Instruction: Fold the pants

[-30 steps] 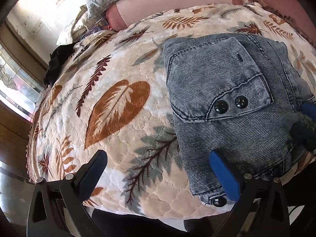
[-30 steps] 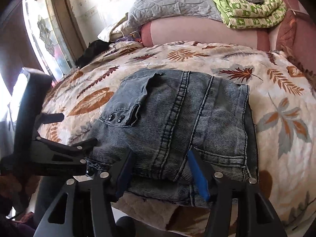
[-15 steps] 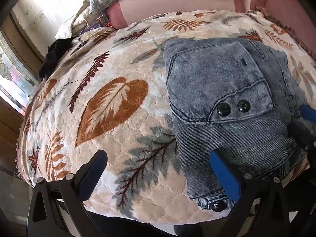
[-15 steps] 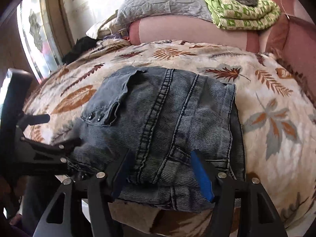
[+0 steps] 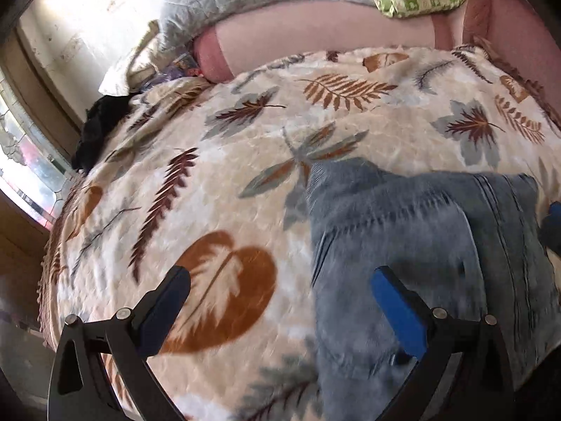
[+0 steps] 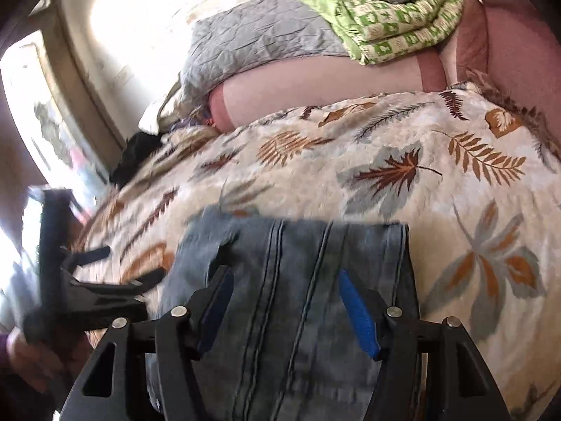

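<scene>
Left wrist view: left gripper (image 5: 280,301) is hanging with its jaws spread wide and nothing pinched; one blue pad is sitting over the leaf-print blanket (image 5: 217,182), the other over the denim.
Right wrist view: right gripper (image 6: 284,305) is standing with its jaws spread above the cloth, both pads clear of it as far as the blur allows; no fold is caught between them.
Pants, place: folded jeans (image 6: 298,280) are lying as a compact rectangle on the near part of the blanket, close to the bed's near edge, far edge straight and square.
Pants, surface: double-stitched seams are running lengthwise toward the camera; a pocket panel is showing on the side nearer the left gripper.
Why so placed (judgement): the bundle is sitting flat and unheld, so the folding is looking finished or nearly so; both grippers are hovering released, which suits leaving the stack undisturbed.
Why jaws wide (judgement): spread jaws are avoiding any snag on the top layer.
Bedding behind: a grey quilted pillow (image 6: 259,42) and a green patterned quilt (image 6: 382,21) are stacked at the pink headboard end (image 6: 315,87), well apart from the jeans.
Other items: a dark garment (image 5: 101,122) is lying at the far left edge of the bed near the window.
Person: a hand (image 6: 24,354) is gripping the left gripper's handle.
Writing, brands: none readable; motion blur is smearing the denim in both views.
</scene>
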Action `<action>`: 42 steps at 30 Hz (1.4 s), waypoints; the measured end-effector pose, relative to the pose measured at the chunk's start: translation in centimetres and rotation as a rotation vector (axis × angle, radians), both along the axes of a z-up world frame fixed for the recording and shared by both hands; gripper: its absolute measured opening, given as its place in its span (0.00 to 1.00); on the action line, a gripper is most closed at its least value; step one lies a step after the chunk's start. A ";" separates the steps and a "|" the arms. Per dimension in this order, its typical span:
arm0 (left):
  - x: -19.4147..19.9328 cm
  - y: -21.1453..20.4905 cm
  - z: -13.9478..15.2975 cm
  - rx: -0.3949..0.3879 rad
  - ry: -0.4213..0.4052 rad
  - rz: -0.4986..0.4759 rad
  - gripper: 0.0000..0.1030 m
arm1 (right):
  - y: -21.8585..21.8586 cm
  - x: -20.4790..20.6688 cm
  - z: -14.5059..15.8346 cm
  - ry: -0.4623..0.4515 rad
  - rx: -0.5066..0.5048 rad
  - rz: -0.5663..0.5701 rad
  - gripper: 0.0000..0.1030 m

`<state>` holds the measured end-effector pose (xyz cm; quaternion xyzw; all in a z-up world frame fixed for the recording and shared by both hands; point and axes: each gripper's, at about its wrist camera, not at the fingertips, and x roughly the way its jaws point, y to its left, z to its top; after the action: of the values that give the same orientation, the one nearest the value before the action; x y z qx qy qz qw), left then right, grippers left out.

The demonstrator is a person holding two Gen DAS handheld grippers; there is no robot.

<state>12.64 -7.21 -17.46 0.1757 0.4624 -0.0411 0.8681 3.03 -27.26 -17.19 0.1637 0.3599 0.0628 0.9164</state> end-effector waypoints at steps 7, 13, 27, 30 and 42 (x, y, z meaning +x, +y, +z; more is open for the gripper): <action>2.0 -2.2 -3.2 0.072 0.042 0.000 1.00 | -1.4 5.1 -4.0 0.178 0.104 0.010 0.65; 0.5 -1.4 -1.6 0.066 0.030 0.002 1.00 | -0.8 4.0 -3.6 0.155 0.036 0.013 0.65; -8.7 -0.6 -2.8 0.008 0.043 -0.102 1.00 | -0.1 -6.1 -2.9 0.156 -0.089 0.014 0.66; -8.9 -0.3 -3.2 -0.030 0.020 -0.086 1.00 | 0.3 -5.9 -4.9 0.223 -0.123 0.015 0.72; -10.3 -0.8 1.7 -0.001 -0.138 -0.121 1.00 | -1.8 -7.1 -1.6 0.012 0.043 -0.057 0.73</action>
<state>2.38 -7.98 -15.74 0.2055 0.3900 -0.0814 0.8939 -4.10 -29.08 -18.76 0.1938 0.3592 0.0436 0.9119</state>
